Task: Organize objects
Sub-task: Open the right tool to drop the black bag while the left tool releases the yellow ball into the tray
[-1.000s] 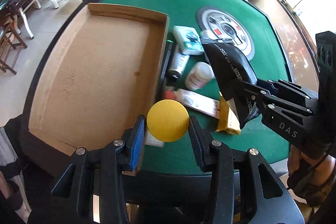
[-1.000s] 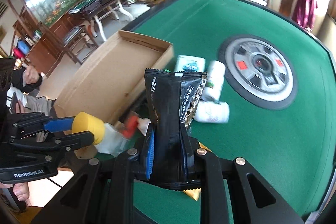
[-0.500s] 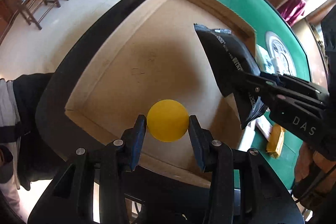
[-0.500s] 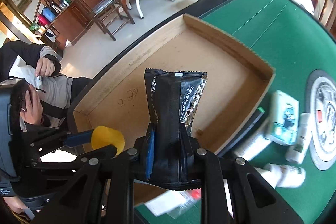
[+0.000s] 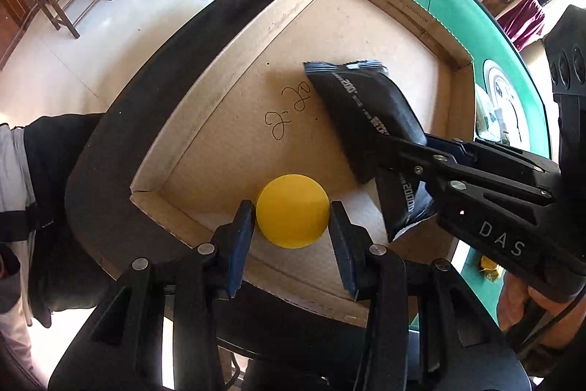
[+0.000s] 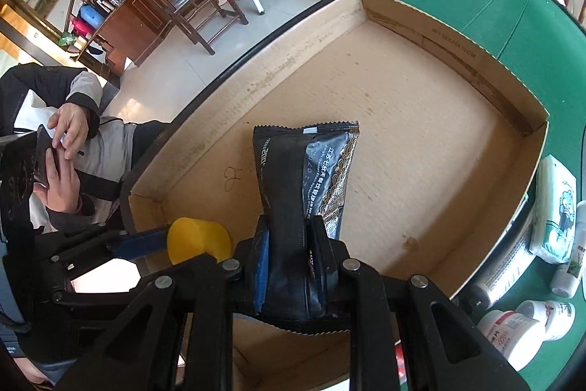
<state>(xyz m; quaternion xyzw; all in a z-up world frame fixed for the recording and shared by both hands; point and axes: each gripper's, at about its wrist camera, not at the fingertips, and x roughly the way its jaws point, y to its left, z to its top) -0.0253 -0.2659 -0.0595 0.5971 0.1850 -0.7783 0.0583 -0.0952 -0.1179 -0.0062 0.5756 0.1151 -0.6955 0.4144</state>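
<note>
My left gripper (image 5: 292, 215) is shut on a yellow ball (image 5: 292, 210), held just above the floor of a shallow cardboard tray (image 5: 227, 87) near its front left corner. The ball (image 6: 199, 240) and the left gripper (image 6: 146, 240) also show at the lower left of the right wrist view. My right gripper (image 6: 289, 244) is shut on a black snack packet (image 6: 304, 178), which hangs over the tray (image 6: 403, 134) to the right of the ball. The same packet (image 5: 366, 112) appears in the left wrist view, clamped by the right gripper (image 5: 414, 152).
The tray sits at the edge of a green felt table (image 6: 531, 35). White bottles (image 6: 512, 332), a tube (image 6: 501, 277) and a tissue pack (image 6: 553, 211) lie on the felt right of the tray. A seated person (image 6: 66, 141) is just beyond the table's left edge. A yellow packet (image 5: 489, 268) lies on the felt.
Both grippers have swung left from the cluttered felt to above the tray and sunk toward its floor, carrying the ball and the packet with them.
</note>
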